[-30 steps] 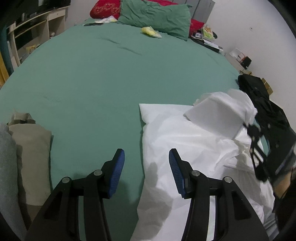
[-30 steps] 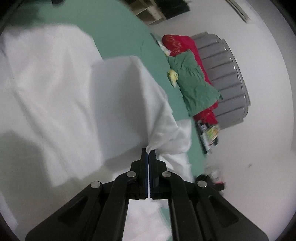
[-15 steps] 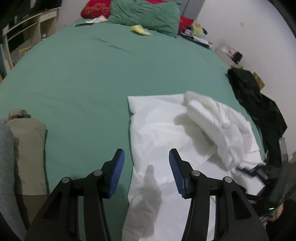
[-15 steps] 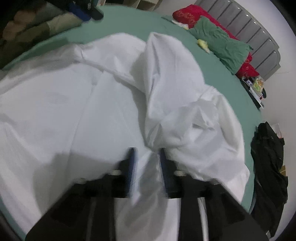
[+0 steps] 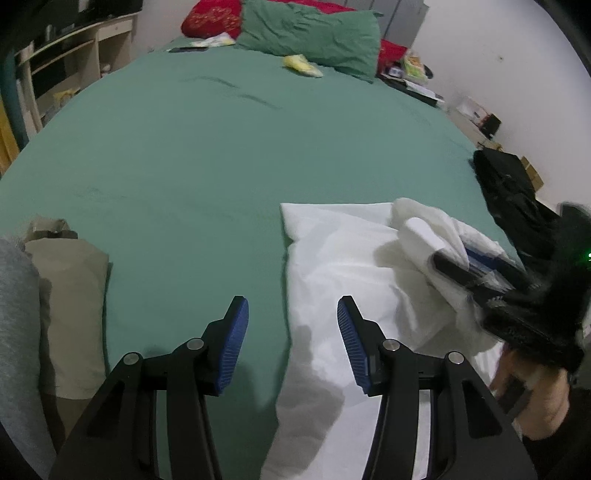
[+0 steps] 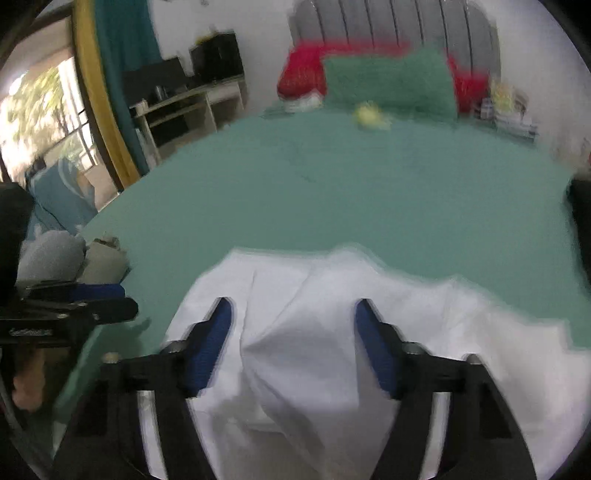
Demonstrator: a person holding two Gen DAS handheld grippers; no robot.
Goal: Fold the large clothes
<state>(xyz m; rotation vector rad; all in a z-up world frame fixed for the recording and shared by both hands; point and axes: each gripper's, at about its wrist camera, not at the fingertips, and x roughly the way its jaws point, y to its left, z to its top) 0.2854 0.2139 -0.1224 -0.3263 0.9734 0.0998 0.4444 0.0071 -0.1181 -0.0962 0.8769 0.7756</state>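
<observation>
Nearest, left gripper [image 5: 291, 325]: jaws stand apart with nothing between them, hovering over the left edge of the white garment [image 5: 332, 266] where it meets the green sheet.
Right gripper [image 6: 291, 332]: its jaws have just been opening; they stand apart above the cloth and no pad presses on it. The left view shows it blurred at the right, with a hand [image 5: 535, 402] beneath it.
White garment: it lies on the near part of the bed [image 5: 221, 155], toward the right. The left side lies flat with a fairly straight edge; the right side is bunched in a loose heap of folds.
Folded pile [image 5: 62, 295]: beige and grey clothes sit at the near left edge of the bed, well apart from the white garment.
Black item [image 5: 509, 184]: a dark heap lies at the right edge of the bed, just beyond the white cloth.
Far end: a green pillow [image 5: 314, 33] and a red pillow [image 5: 210, 16] rest by the headboard, with a small yellow thing [image 5: 301, 66] in front.
Progress: likely early to middle; one part looks laid over, yet smoothing and further folds remain.
</observation>
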